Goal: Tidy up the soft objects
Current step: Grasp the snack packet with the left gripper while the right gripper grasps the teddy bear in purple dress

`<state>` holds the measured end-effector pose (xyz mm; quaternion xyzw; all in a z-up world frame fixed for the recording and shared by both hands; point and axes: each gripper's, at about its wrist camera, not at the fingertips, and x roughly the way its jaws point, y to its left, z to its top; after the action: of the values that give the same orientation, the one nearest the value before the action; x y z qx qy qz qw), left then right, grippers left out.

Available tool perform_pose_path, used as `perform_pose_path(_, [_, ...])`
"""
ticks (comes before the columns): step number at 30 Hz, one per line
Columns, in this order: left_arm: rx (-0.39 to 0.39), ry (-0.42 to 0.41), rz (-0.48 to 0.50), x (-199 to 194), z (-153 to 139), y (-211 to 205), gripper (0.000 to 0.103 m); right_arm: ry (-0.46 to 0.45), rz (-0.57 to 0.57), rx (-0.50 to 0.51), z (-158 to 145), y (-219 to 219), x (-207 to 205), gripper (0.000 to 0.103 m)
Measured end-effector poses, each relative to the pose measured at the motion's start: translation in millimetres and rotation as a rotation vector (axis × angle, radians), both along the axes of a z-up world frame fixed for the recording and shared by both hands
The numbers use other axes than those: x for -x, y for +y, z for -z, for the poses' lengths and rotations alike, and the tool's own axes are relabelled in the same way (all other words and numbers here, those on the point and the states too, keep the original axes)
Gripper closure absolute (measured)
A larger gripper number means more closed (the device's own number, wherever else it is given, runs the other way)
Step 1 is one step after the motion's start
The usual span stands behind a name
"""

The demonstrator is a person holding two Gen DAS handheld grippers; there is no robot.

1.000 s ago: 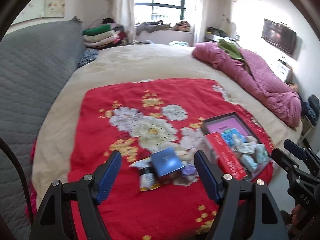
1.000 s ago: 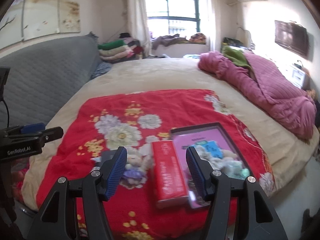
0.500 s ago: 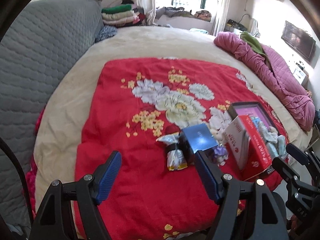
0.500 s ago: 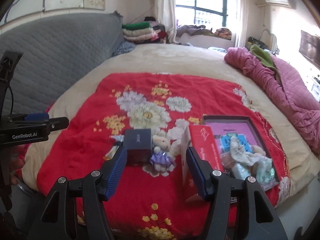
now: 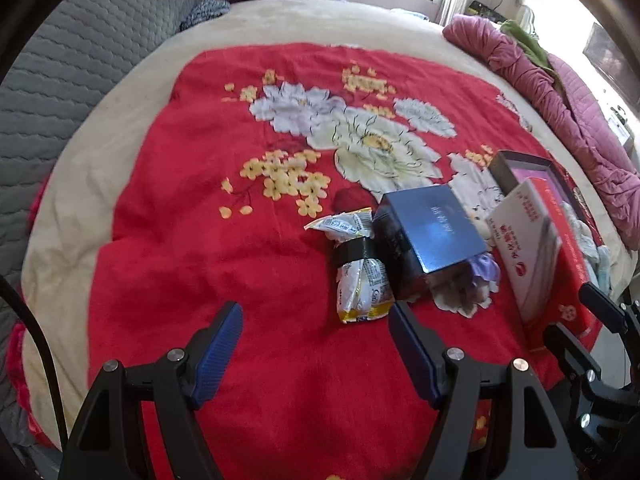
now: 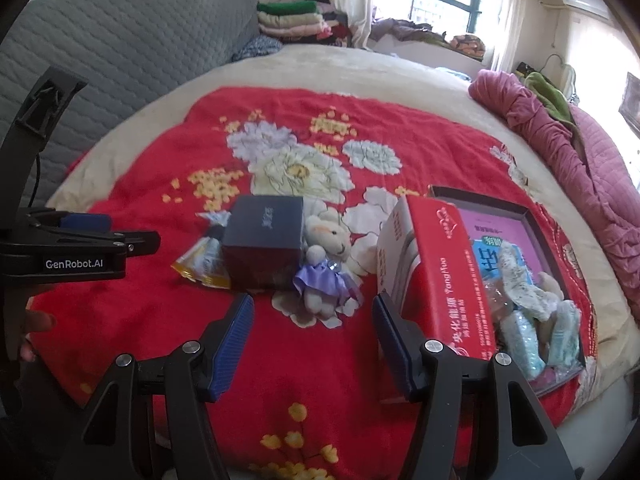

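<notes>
A small plush bear in a purple dress (image 6: pixel 325 264) lies on the red flowered blanket (image 6: pixel 132 312), leaning against a dark blue box (image 6: pixel 263 250). My right gripper (image 6: pixel 312 344) hovers open just in front of the bear, nothing between its fingers. In the left wrist view the blue box (image 5: pixel 430 236) hides most of the bear (image 5: pixel 476 280). A crinkly snack packet (image 5: pixel 358 264) lies left of the box. My left gripper (image 5: pixel 316 344) is open above the blanket, just short of the packet. A dark tray (image 6: pixel 524 216) at the right holds several soft toys (image 6: pixel 524 292).
A red carton (image 6: pixel 436 276) stands on its side between the bear and the tray, close to my right gripper's right finger. A pink quilt (image 6: pixel 580 160) lies bunched at the bed's right side. Grey headboard padding (image 6: pixel 120 52) rises at left. Folded clothes (image 6: pixel 292 20) sit far back.
Both grippers have sunk toward the blanket and tipped downward, so the box, packet and bear now appear larger and closer. Both stayed open and empty.
</notes>
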<state>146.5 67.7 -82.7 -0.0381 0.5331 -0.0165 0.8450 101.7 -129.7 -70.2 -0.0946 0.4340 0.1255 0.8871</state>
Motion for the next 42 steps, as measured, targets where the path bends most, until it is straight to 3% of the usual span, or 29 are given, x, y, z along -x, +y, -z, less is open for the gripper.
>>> perform_pose_path(14, [0.029, 0.064, -0.003, -46.0, 37.8, -10.4, 0.029, 0.058, -0.062, 0.11, 55.5, 15.4, -42.3, 0.04])
perform_pose_path(27, [0.064, 0.079, 0.016, -61.6, 54.4, -13.0, 0.029, 0.02, -0.097, 0.246, 85.1, 29.7, -68.6, 0.04])
perform_pose_path(31, [0.087, 0.083, 0.013, -64.4, 56.5, -9.9, 0.028, 0.014, -0.111, 0.318, 95.4, 35.2, -74.8, 0.044])
perform_pose_path(36, [0.109, 0.092, 0.013, -68.3, 61.1, -9.3, 0.026, 0.023, -0.131, 0.302, 99.4, 34.1, -80.8, 0.048])
perform_pose_path(40, [0.12, 0.094, 0.018, -70.6, 63.8, -9.7, 0.026, 0.053, -0.13, 0.269, 101.9, 29.1, -85.6, 0.063])
perform_pose_path(42, [0.133, 0.096, 0.019, -71.8, 65.4, -8.7, 0.027, 0.055, -0.135, 0.258, 101.6, 26.8, -86.9, 0.065])
